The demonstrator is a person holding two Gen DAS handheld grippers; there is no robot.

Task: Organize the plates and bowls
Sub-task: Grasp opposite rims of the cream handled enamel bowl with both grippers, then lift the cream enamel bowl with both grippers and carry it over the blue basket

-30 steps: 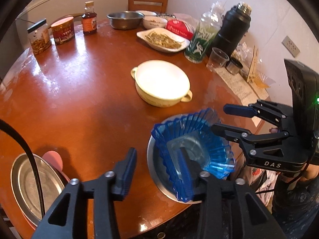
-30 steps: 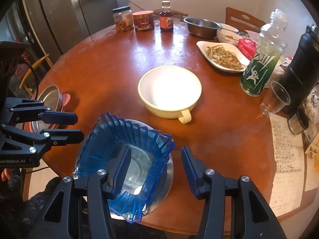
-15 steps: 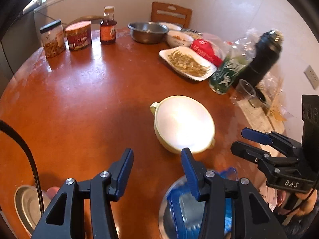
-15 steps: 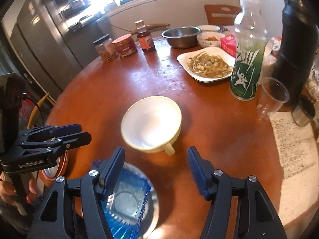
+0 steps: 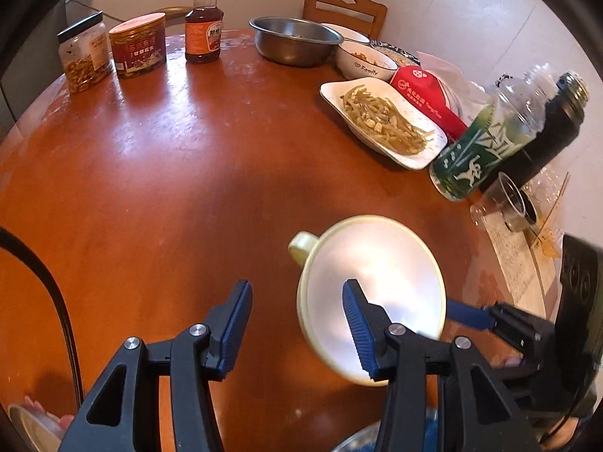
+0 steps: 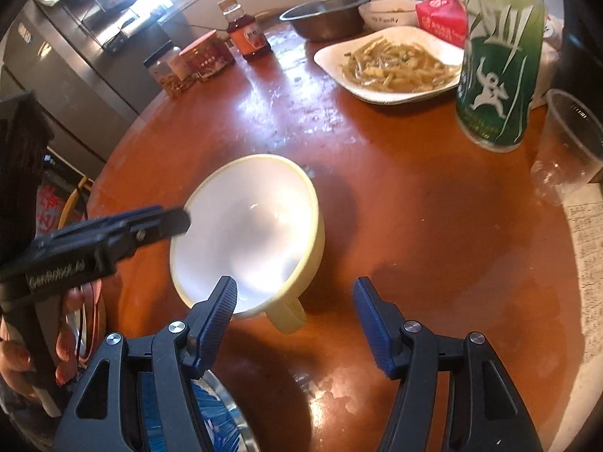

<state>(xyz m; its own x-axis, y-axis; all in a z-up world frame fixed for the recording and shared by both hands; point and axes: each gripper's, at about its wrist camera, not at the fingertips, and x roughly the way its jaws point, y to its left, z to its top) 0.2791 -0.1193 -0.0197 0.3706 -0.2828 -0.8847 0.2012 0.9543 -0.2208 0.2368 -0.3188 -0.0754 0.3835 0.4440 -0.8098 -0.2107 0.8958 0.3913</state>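
A cream two-handled bowl [image 5: 371, 286] [image 6: 248, 226] stands empty on the round wooden table [image 5: 158, 188]. My left gripper [image 5: 296, 326] is open, one finger over the bowl's inside and the other outside its left rim, not pressing. In the right wrist view the left gripper [image 6: 177, 219] reaches the bowl's far-left rim. My right gripper [image 6: 296, 320] is open with the bowl's near handle [image 6: 288, 316] between its fingers, untouched; the right gripper [image 5: 465, 313] shows at the bowl's right side. A blue fluted dish [image 6: 211, 414] lies on a metal plate [image 6: 241, 433] under the right gripper.
A white plate of food [image 5: 380, 120], green bottle [image 5: 482, 150], black flask [image 5: 550, 128] and plastic cup [image 6: 565, 143] stand to the right. Jars [image 5: 137, 45], a sauce bottle [image 5: 203, 26] and a steel bowl [image 5: 294, 39] line the far edge. A small metal plate [image 5: 22, 425] sits near-left.
Both grippers have moved forward from the blue dish on the metal plate to the cream bowl. The right jaws have widened. The blue dish now lies beneath them at the frame bottom.
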